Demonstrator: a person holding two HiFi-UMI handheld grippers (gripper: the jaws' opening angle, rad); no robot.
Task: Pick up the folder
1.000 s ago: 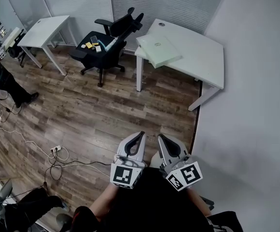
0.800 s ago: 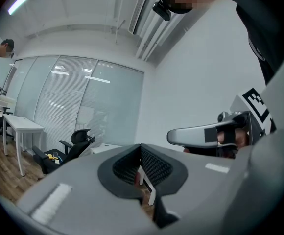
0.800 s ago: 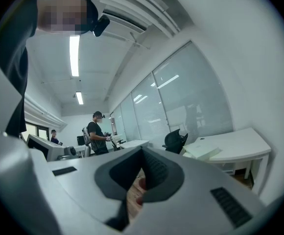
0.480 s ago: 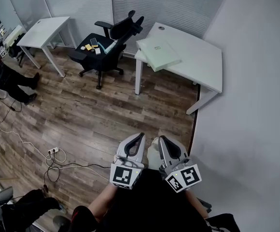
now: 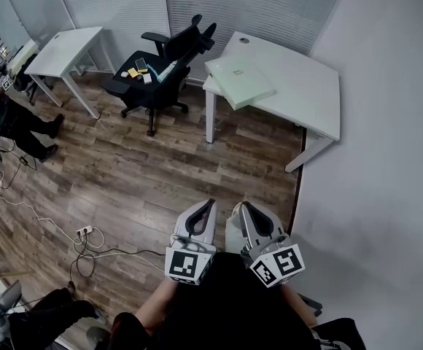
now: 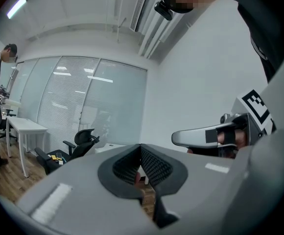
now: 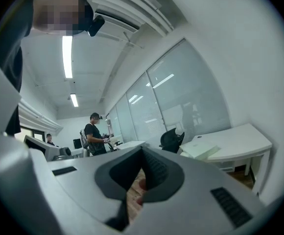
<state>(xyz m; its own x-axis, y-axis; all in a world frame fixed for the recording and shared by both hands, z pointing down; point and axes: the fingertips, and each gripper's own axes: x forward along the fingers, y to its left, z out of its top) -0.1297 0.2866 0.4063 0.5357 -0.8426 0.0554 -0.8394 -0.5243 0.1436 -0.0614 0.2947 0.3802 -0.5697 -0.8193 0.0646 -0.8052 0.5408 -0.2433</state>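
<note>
The folder (image 5: 239,81) is a pale green flat folder lying at the near left corner of the white desk (image 5: 299,93), slightly over its edge. It also shows in the right gripper view (image 7: 201,150), far ahead. My left gripper (image 5: 206,208) and right gripper (image 5: 242,210) are held side by side close to my body, pointing level towards the desk, well short of it. Both have their jaws shut with nothing between them. In the left gripper view the jaws of the left gripper (image 6: 141,148) meet, and the right gripper (image 6: 205,137) shows beside them.
A black office chair (image 5: 164,64) with small items on its seat stands left of the desk. Further left are a second white table (image 5: 69,46) and a person (image 5: 7,115). Cables and a power strip (image 5: 86,229) lie on the wooden floor. A white wall (image 5: 386,159) runs along the right.
Both grippers have edged slightly forward together and stay shut. The person at the left has shifted their feet.
</note>
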